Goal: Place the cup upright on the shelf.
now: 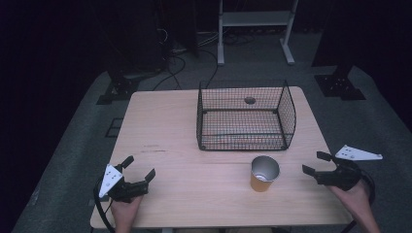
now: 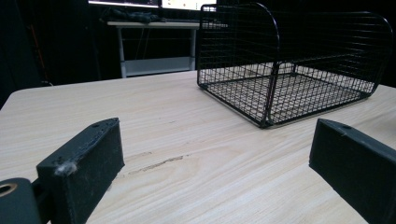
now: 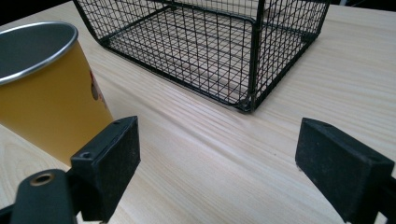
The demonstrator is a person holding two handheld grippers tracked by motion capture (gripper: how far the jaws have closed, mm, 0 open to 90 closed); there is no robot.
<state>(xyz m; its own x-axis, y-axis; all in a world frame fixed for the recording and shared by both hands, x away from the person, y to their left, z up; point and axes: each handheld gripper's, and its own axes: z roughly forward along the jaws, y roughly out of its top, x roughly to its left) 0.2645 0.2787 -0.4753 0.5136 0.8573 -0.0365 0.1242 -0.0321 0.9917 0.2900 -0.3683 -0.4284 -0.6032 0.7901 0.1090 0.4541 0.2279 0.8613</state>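
Observation:
A yellow cup (image 1: 264, 173) with a metal rim and a silvery inside stands upright on the wooden table (image 1: 175, 145), just in front of a black wire basket (image 1: 245, 116). My right gripper (image 1: 316, 163) is open near the table's right edge, a short way right of the cup. Along its jaws the cup (image 3: 44, 88) stands close at the left and the basket (image 3: 210, 46) lies ahead. My left gripper (image 1: 139, 168) is open at the front left corner. Ahead of it is bare wood, with the basket (image 2: 289, 65) farther off to the right.
The basket looks empty, apart from a small dark round spot (image 1: 249, 100) seen through its back mesh. A white metal stand (image 1: 255, 29) and cables lie on the dark floor beyond the table. Bare wood spreads across the table's left half.

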